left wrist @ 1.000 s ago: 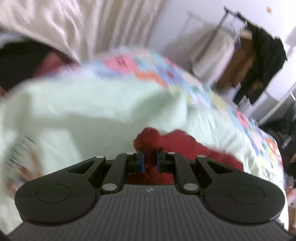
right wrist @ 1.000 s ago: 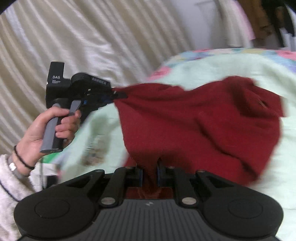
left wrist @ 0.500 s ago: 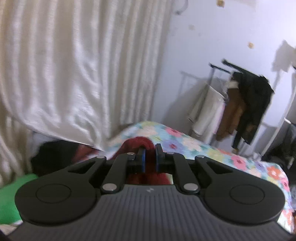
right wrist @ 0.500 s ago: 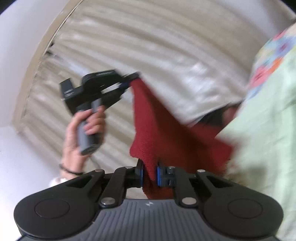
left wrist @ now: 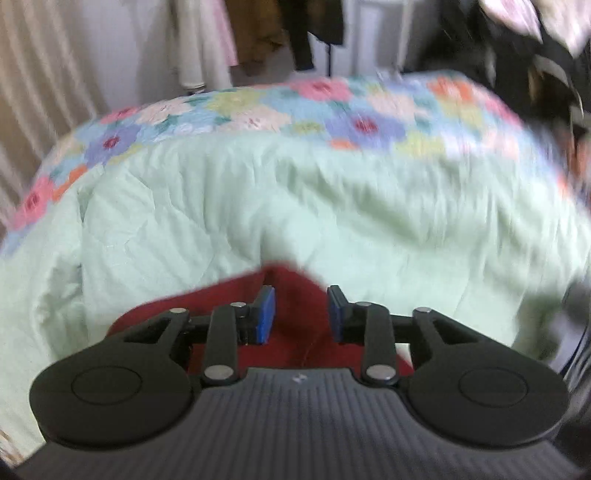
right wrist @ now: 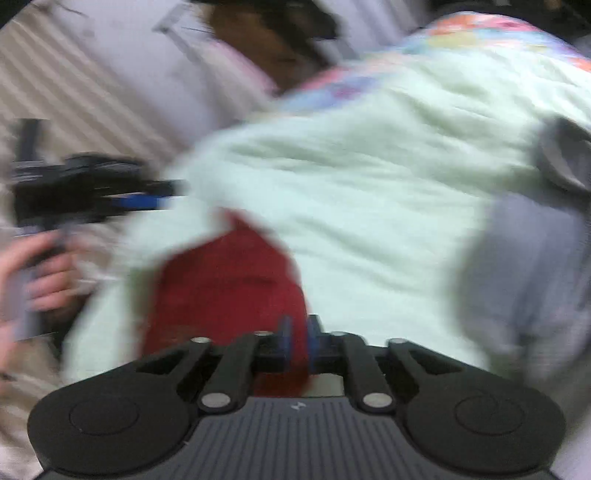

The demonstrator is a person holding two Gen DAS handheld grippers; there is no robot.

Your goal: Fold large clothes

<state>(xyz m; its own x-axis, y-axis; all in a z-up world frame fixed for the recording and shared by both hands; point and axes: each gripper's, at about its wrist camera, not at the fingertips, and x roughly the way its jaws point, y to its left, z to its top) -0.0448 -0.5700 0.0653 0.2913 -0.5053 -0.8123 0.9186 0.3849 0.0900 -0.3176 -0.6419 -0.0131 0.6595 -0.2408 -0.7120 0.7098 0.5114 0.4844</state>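
Note:
A dark red garment (left wrist: 291,291) lies on the pale green bedspread (left wrist: 258,206). In the left wrist view my left gripper (left wrist: 301,314) hangs just over it with its jaws opening; the red cloth sits in the gap, and the blue pads (left wrist: 266,314) stand clear of it. In the right wrist view the same red garment (right wrist: 221,280) spreads out to the left of my right gripper (right wrist: 298,336), whose narrow jaws are shut on its edge. The left gripper (right wrist: 147,195) shows there too, blurred, at the far left, held by a hand (right wrist: 40,273).
A flowered quilt (left wrist: 332,107) covers the far end of the bed. Behind it hang clothes on a rack (left wrist: 266,33), and pleated curtains (left wrist: 33,66) stand to the left. A grey garment (right wrist: 528,273) lies at the right of the bedspread.
Both grippers swung down from the raised position onto the bed with the red garment. The left jaws, shut on the cloth before, now stand apart. The right stays clamped.

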